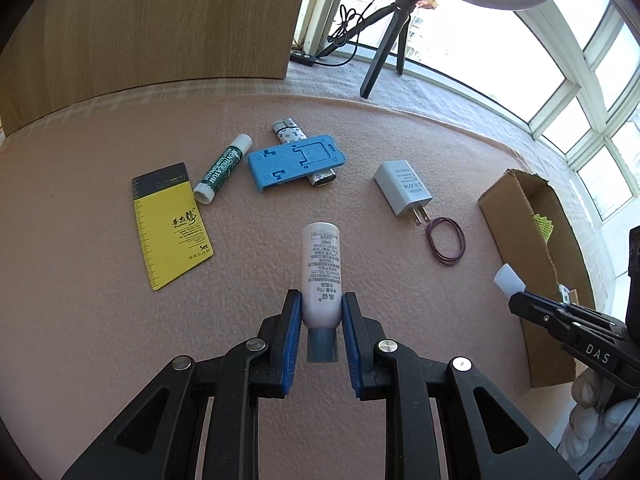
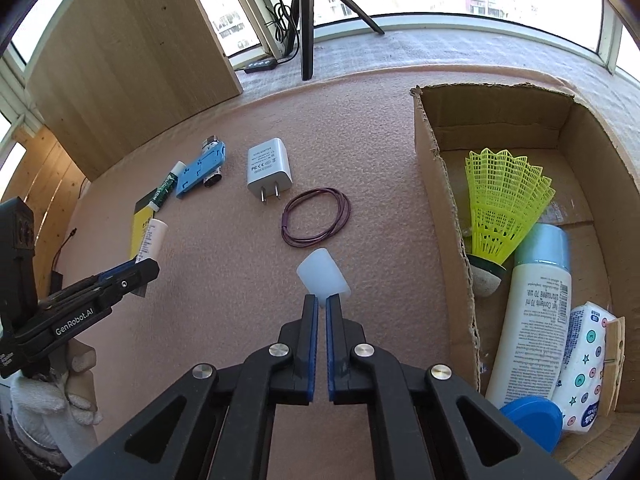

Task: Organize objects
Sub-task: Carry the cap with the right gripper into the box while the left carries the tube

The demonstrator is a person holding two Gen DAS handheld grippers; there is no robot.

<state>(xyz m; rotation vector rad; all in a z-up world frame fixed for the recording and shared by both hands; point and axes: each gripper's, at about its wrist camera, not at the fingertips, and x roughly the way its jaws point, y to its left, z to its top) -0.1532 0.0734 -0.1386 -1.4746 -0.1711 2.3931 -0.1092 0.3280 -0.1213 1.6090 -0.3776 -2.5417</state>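
My left gripper (image 1: pixel 321 310) is shut on a small white tube (image 1: pixel 320 268) with a grey neck, held above the pink mat; its cap is off. My right gripper (image 2: pixel 322 303) is shut on a translucent white cap (image 2: pixel 322 276), also lifted off the mat. From the left wrist view the right gripper (image 1: pixel 516 294) shows at the right edge with the cap (image 1: pixel 507 280) at its tip. In the right wrist view the left gripper (image 2: pixel 146 266) with the tube (image 2: pixel 151 240) sits at the left. An open cardboard box (image 2: pixel 444 184) stands on the right.
On the mat lie a yellow card (image 1: pixel 170 226), a green lip-balm stick (image 1: pixel 222 168), a blue plastic holder (image 1: pixel 296 162) over a patterned lighter (image 1: pixel 286 128), a white charger (image 1: pixel 402 188) and a purple cord loop (image 1: pixel 446 242). The box holds a yellow shuttlecock (image 2: pixel 504 200), a bottle (image 2: pixel 532 308), tissues (image 2: pixel 584 364) and a blue lid (image 2: pixel 532 420). A tripod (image 2: pixel 306 20) stands behind.
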